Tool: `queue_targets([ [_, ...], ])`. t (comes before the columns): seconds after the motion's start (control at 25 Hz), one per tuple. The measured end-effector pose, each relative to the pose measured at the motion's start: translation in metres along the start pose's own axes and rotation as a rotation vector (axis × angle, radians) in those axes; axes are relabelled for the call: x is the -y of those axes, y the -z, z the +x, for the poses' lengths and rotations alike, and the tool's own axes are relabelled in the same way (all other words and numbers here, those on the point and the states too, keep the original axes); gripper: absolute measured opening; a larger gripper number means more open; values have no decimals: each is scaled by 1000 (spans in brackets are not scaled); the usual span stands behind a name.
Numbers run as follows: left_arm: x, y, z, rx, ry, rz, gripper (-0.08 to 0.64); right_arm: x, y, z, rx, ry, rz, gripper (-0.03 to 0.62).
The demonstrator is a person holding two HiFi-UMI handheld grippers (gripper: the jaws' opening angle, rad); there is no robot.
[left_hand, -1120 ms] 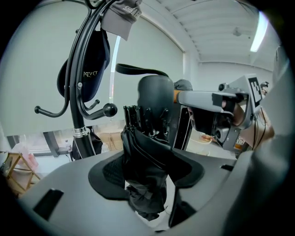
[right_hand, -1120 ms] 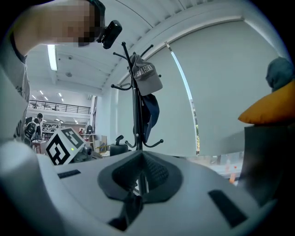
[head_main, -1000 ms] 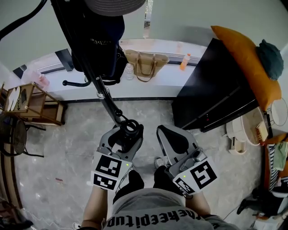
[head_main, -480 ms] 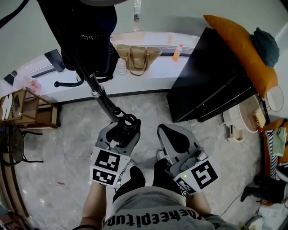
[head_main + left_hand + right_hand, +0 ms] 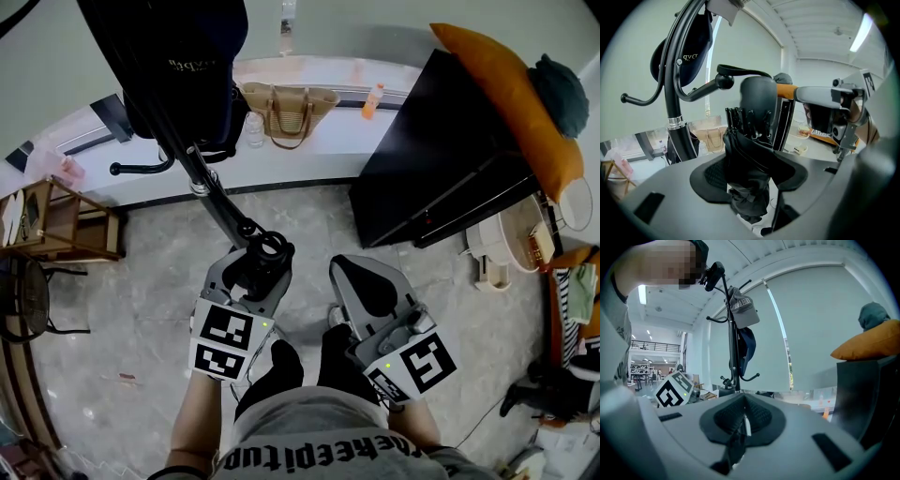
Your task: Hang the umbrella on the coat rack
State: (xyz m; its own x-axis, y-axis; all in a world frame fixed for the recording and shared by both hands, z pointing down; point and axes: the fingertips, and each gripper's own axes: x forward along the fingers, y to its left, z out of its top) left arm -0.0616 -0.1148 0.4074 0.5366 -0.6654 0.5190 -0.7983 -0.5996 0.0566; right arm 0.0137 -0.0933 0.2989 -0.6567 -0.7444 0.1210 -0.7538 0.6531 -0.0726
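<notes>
The step in hand looks like the carry toward the rack: the folded black fabric umbrella (image 5: 746, 140) is gripped but not yet hung. The left gripper (image 5: 255, 279) is clamped across its bunched canopy. The rib tips and what seems to be a rounded black handle end stand up beyond the jaws, away from the person.

The tall black metal coat rack (image 5: 675, 98) rises just ahead of this gripper and a little to its left, its silver-collared pole near the jaws but not touching the umbrella. One curved black ball-tipped hook (image 5: 723, 81) reaches out above and beyond the jaws. A dark blue cap (image 5: 689, 56) already hangs higher up, to the left.

The next move probably calls for lifting the left gripper up and forward until the umbrella's upper end clears that free hook. Then it must lower so the umbrella catches there before the jaws let go. I cannot tell whether a strap or loop is there to catch on the hook.

The left gripper is held low before the person's waist, jaws pointing forward and upward, marker cube toward the body. The right gripper (image 5: 362, 283) sits beside it to the right, well apart from the umbrella, its pads pressed together on nothing.
</notes>
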Motion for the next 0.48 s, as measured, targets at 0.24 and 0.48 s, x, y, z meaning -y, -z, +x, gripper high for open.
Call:
queue_targets([
  [0.24, -4, 3, 3, -10, -4, -1, 245, 0, 1, 0, 4, 6, 2, 12],
  [0.48, -7, 4, 7, -17, -5, 1, 245, 3, 2, -1, 0, 17, 10, 12],
])
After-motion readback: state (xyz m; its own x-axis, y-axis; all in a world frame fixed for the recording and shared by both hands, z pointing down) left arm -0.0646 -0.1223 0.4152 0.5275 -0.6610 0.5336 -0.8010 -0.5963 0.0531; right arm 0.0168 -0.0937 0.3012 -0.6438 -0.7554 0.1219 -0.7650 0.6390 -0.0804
